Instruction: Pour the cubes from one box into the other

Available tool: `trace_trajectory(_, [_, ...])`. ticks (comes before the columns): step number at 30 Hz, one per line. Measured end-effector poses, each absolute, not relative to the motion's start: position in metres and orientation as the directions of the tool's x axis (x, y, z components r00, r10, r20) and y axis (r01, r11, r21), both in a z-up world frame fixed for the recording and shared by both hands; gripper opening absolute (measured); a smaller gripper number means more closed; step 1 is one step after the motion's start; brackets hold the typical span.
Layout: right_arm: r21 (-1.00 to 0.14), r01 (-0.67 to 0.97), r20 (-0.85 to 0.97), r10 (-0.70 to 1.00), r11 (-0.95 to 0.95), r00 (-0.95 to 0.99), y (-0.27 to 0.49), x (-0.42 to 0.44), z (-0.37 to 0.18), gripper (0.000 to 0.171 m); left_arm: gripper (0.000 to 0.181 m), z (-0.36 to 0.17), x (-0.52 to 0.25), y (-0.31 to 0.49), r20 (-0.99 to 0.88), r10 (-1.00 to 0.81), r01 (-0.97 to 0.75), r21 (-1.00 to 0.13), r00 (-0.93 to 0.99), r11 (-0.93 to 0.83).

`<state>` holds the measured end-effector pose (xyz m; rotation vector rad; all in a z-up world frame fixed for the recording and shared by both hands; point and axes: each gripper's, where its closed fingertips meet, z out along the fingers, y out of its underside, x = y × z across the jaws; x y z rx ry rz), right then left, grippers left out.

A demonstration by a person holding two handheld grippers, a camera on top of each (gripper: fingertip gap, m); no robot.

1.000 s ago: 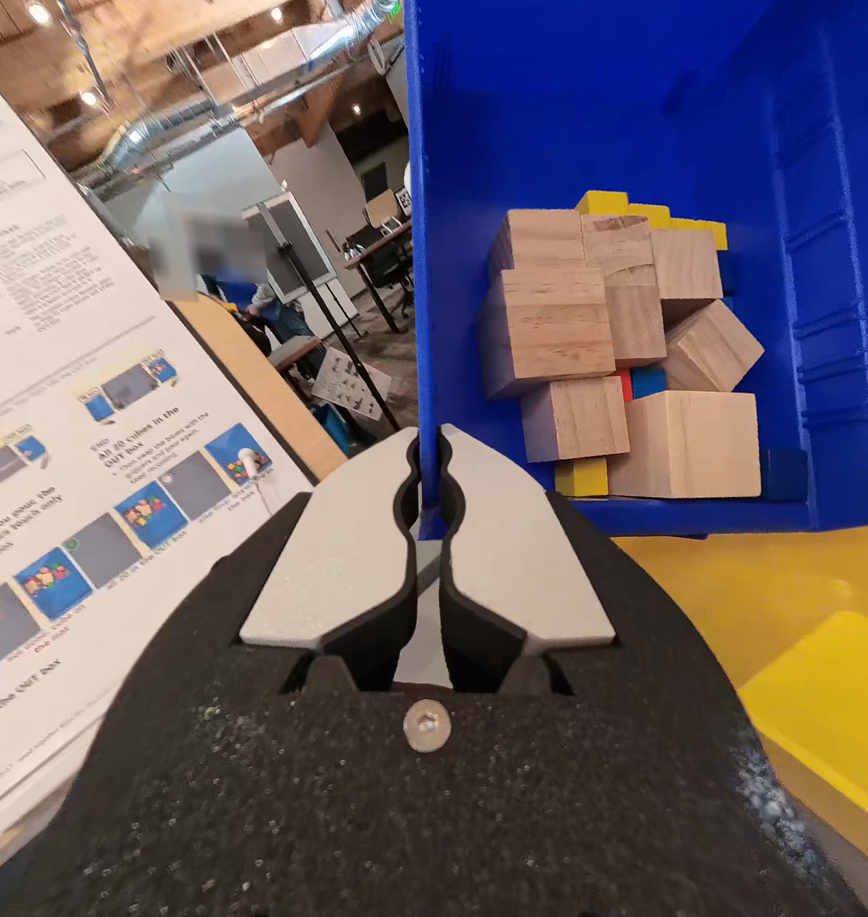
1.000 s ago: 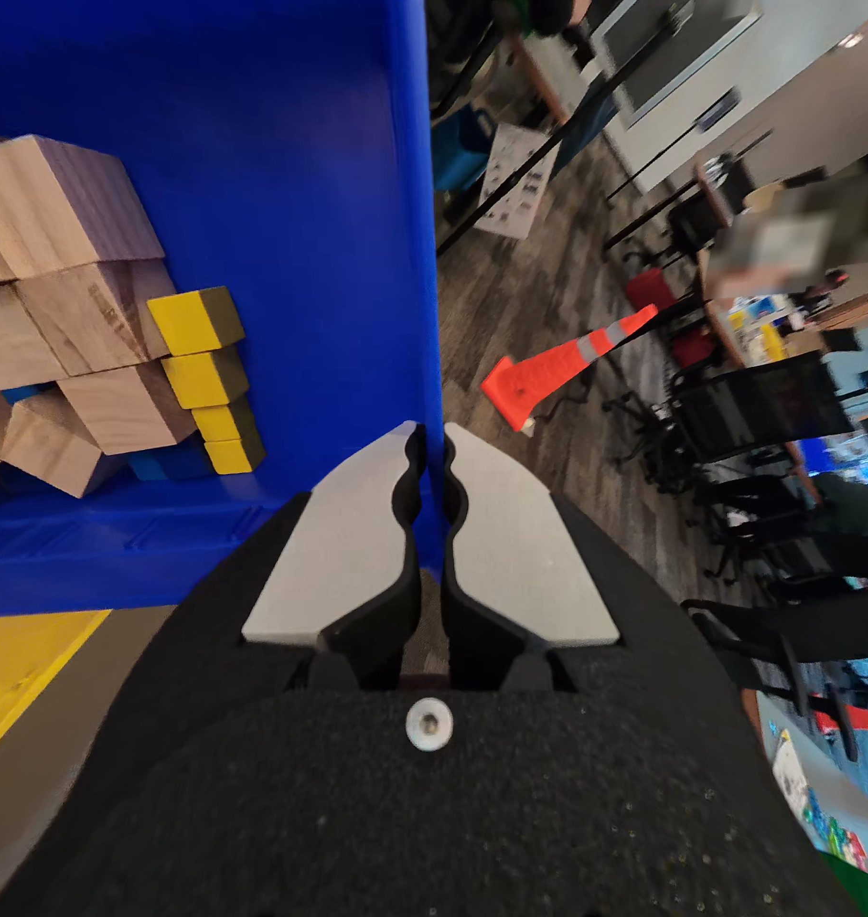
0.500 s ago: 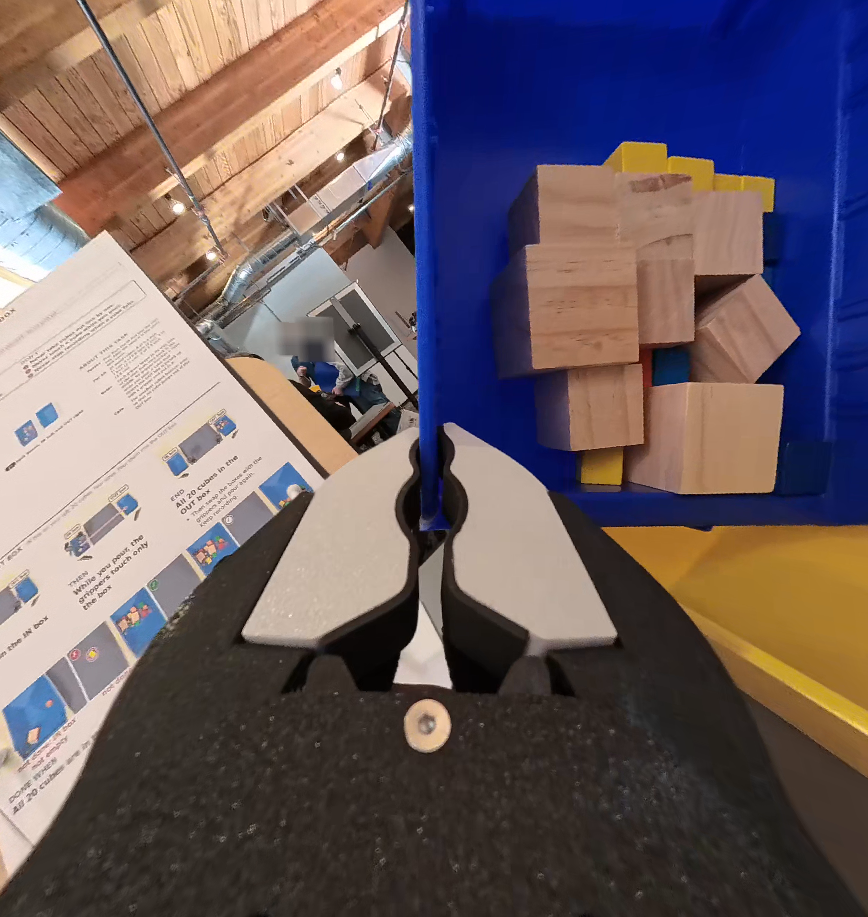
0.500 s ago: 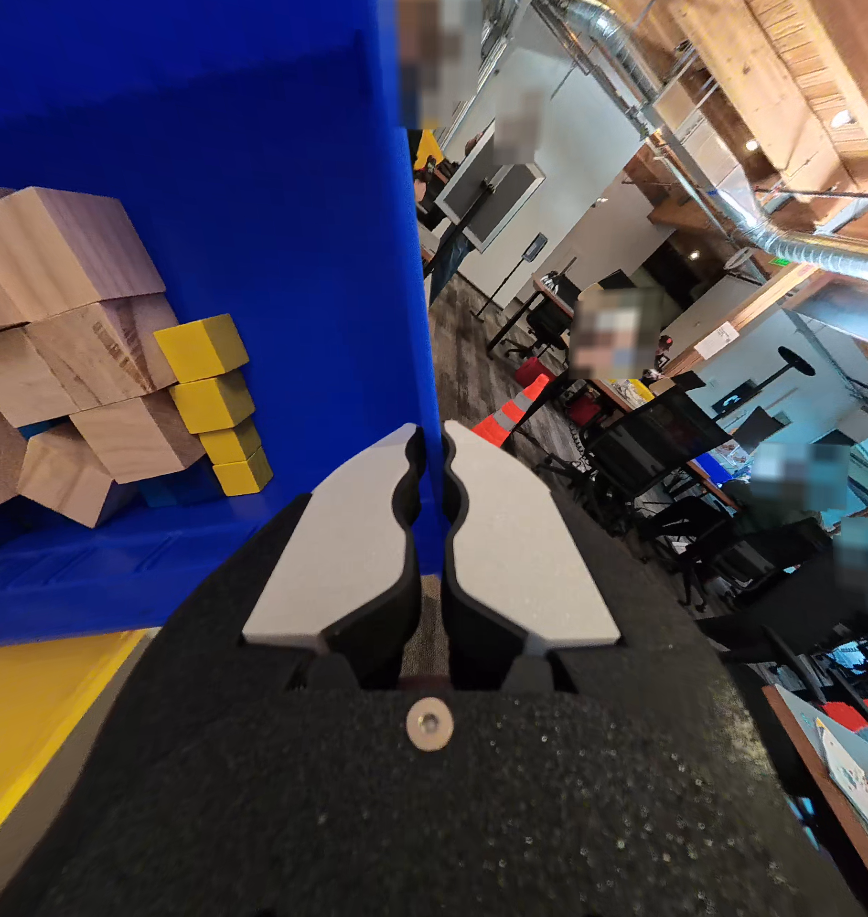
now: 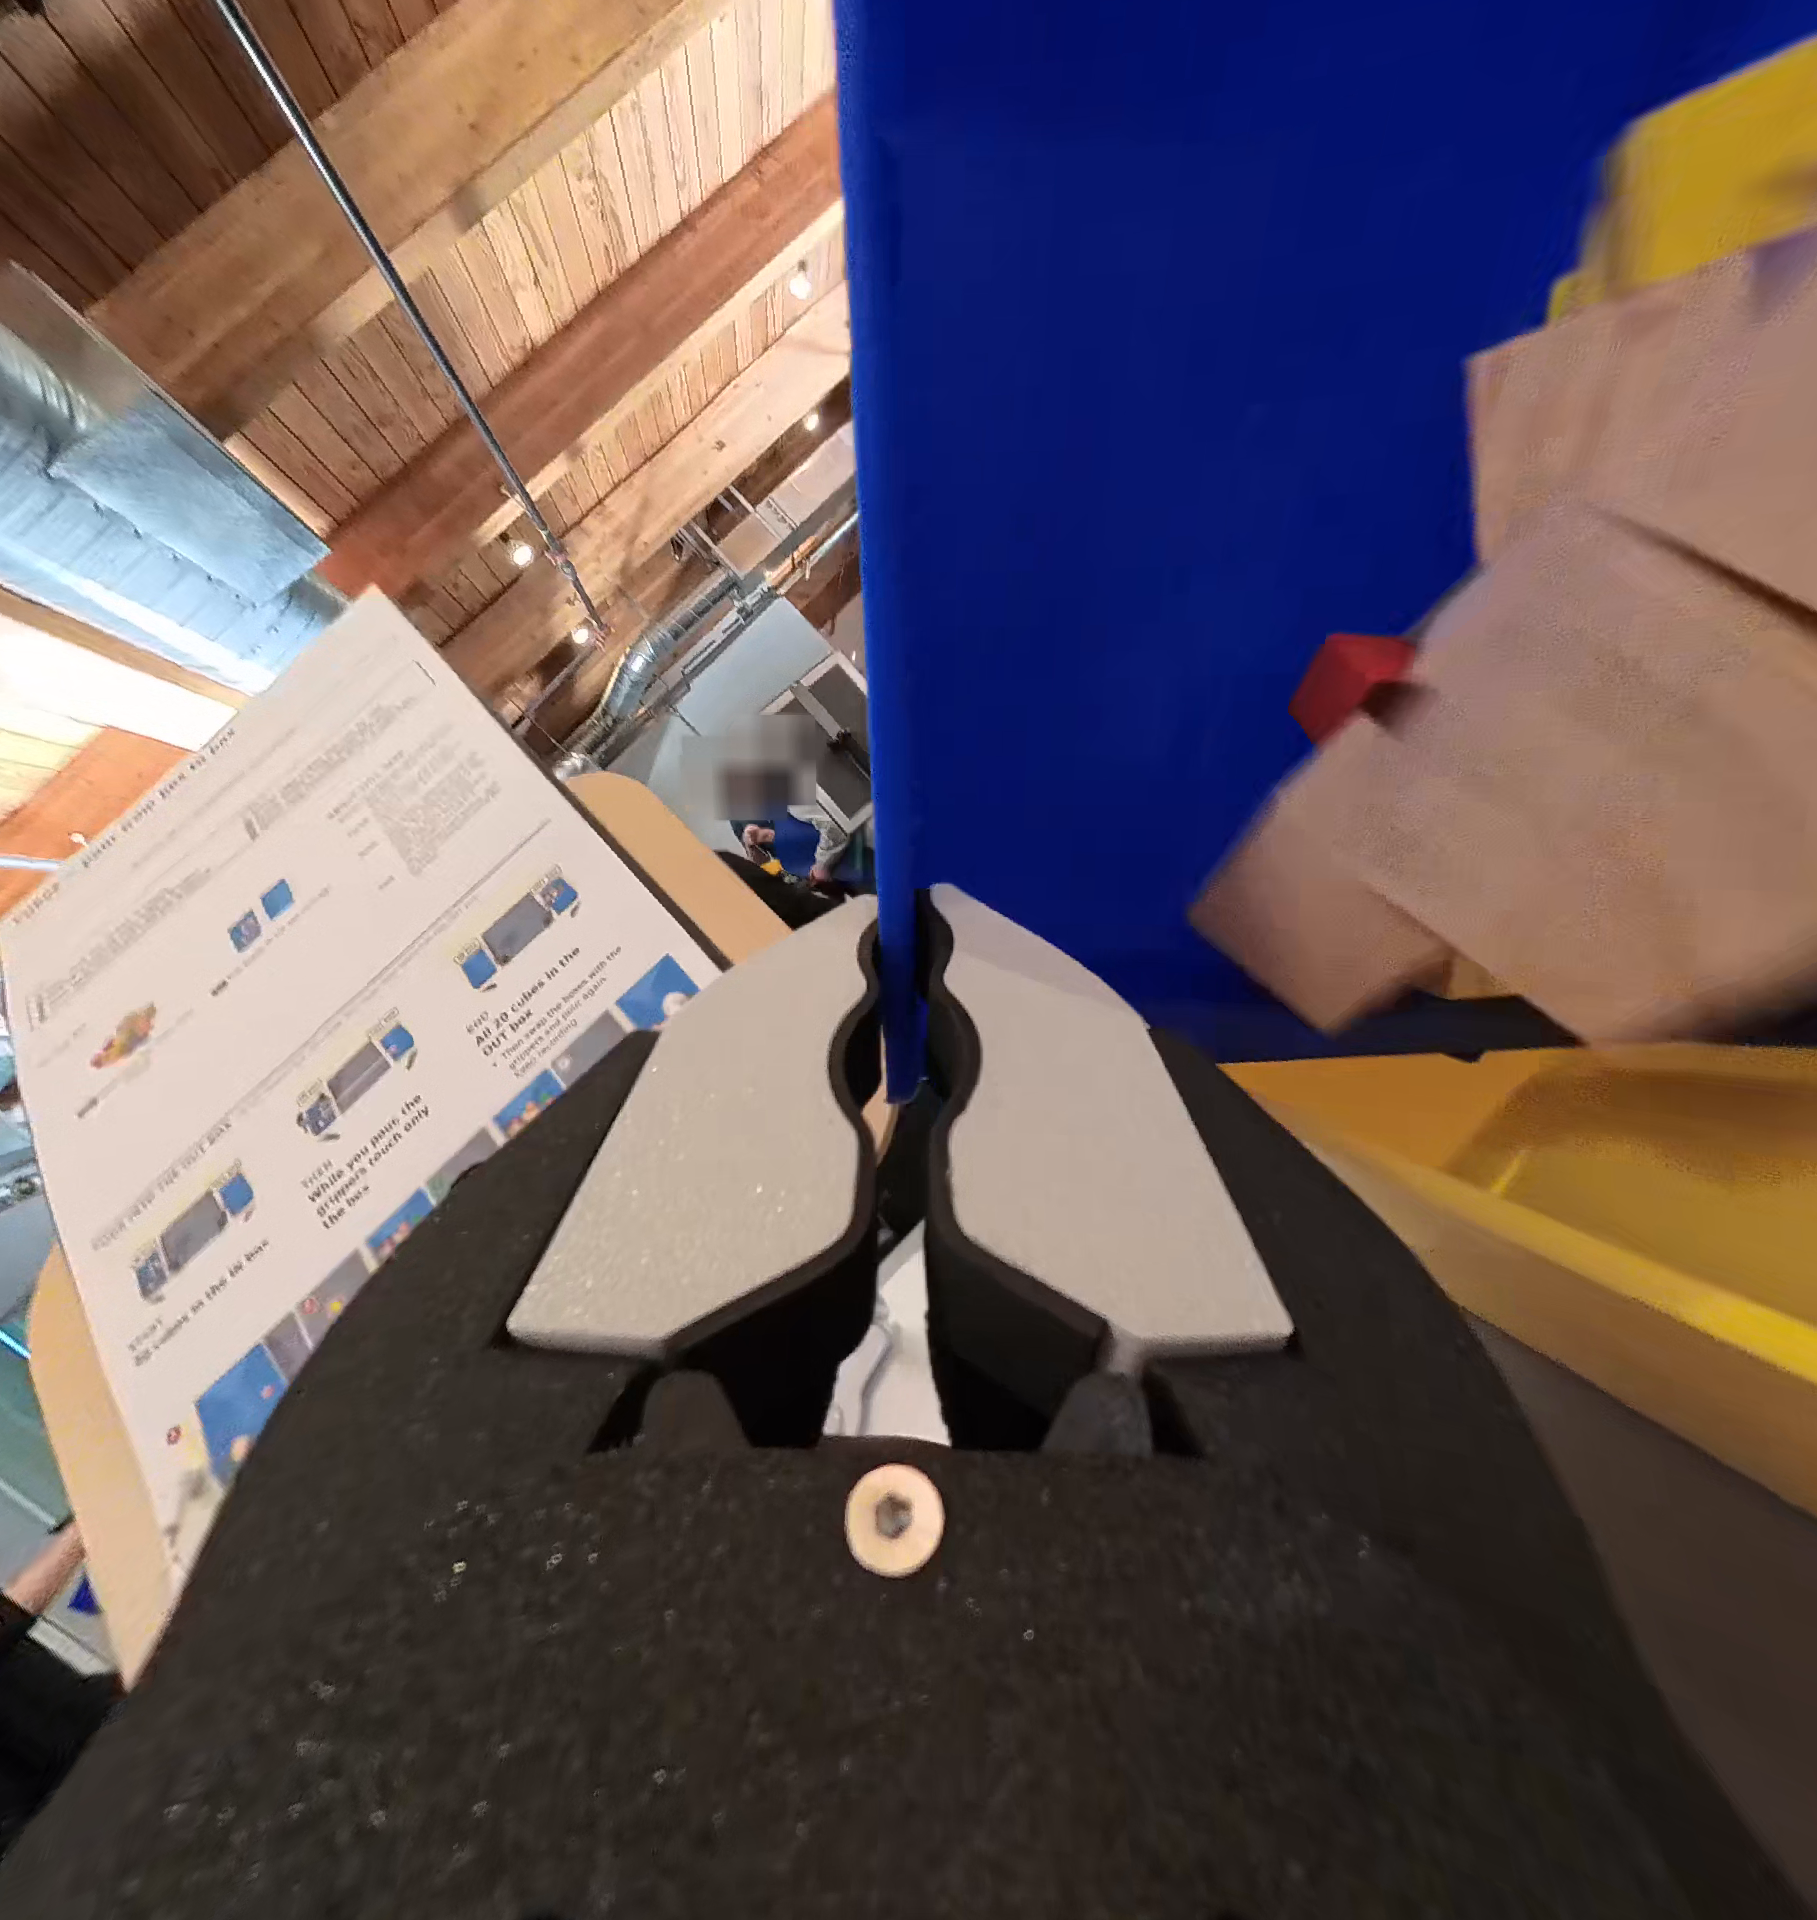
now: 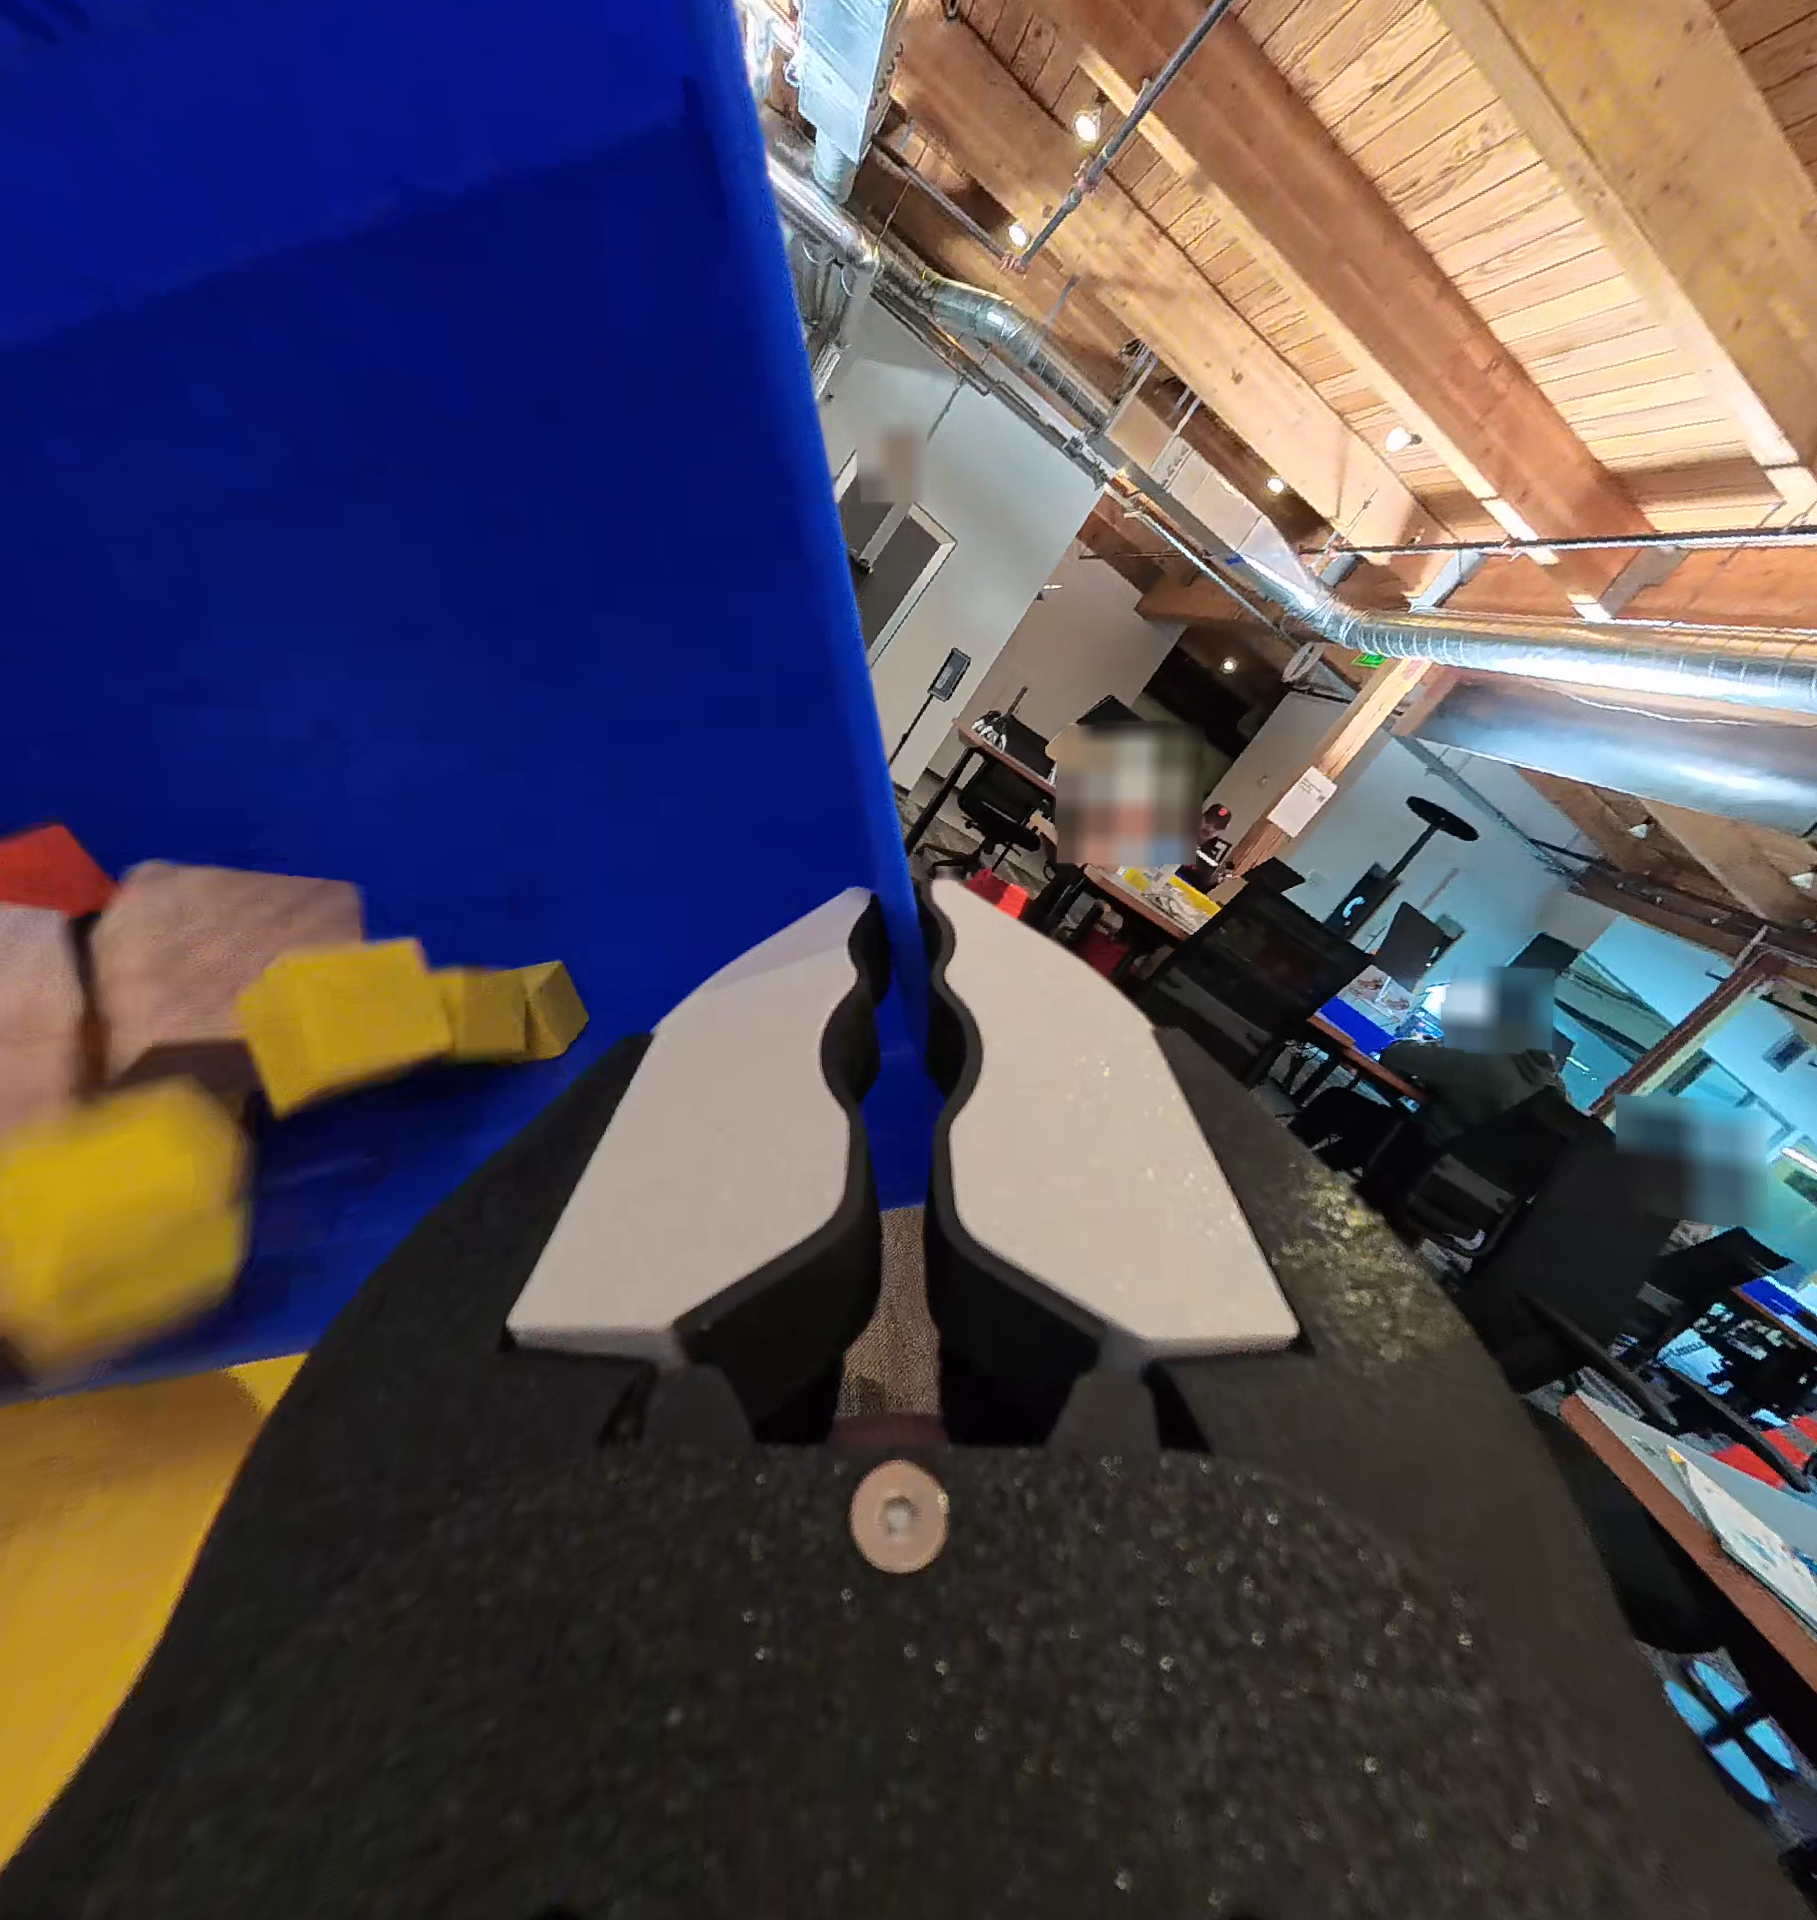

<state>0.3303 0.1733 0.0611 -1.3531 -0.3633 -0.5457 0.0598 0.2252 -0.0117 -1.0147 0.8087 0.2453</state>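
Observation:
My left gripper point(image 5: 904, 977) is shut on the left side wall of the blue box point(image 5: 1143, 468), which is tipped up steeply. My right gripper point(image 6: 906, 977) is shut on the opposite wall of the same blue box point(image 6: 364, 520). Wooden cubes point(image 5: 1610, 727), a red cube point(image 5: 1351, 675) and yellow cubes point(image 6: 343, 1018) slide, blurred, toward the box's lower rim. The yellow box point(image 5: 1610, 1195) lies just below that rim; it also shows in the right wrist view point(image 6: 73, 1558).
A white instruction sheet point(image 5: 312, 987) on a board stands to the left of the blue box. Behind are an office with desks, black chairs point(image 6: 1299, 987) and seated people, under a wooden ceiling with metal ducts point(image 6: 1506, 634).
The blue box has tipped much further and both views have swung up toward the ceiling. The cubes, still stacked at the bottom before, now tumble toward the rim. Both grasps hold unchanged.

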Motion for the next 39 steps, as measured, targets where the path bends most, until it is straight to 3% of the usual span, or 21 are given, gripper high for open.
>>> trace_trajectory(10, [-0.803, 0.579, 0.553, -0.186, 0.143, 0.812, 0.169, 0.333, 0.070, 0.004, 0.002, -0.005, 0.063, 0.225, -0.701, -0.158, -0.533, -0.651, 0.695, 0.540])
trace_trajectory(19, [-0.752, 0.610, 0.530, -0.321, 0.250, 0.785, 0.141, 0.330, 0.080, 0.006, 0.002, 0.004, 0.063, 0.211, -0.721, -0.053, -0.534, -0.559, 0.691, 0.634])
trace_trajectory(25, [-0.731, 0.622, 0.533, -0.336, 0.279, 0.777, 0.137, 0.321, 0.095, 0.006, 0.002, 0.014, 0.059, 0.216, -0.687, -0.068, -0.511, -0.599, 0.723, 0.616])
trace_trajectory(33, [-0.690, 0.645, 0.542, -0.357, 0.329, 0.761, 0.131, 0.323, 0.108, 0.005, 0.003, 0.021, 0.062, 0.215, -0.714, 0.040, -0.555, -0.507, 0.699, 0.660])
trace_trajectory(39, [-0.703, 0.631, 0.531, -0.348, 0.328, 0.773, 0.135, 0.321, 0.106, 0.005, 0.003, 0.022, 0.059, 0.217, -0.695, 0.021, -0.544, -0.542, 0.718, 0.641])
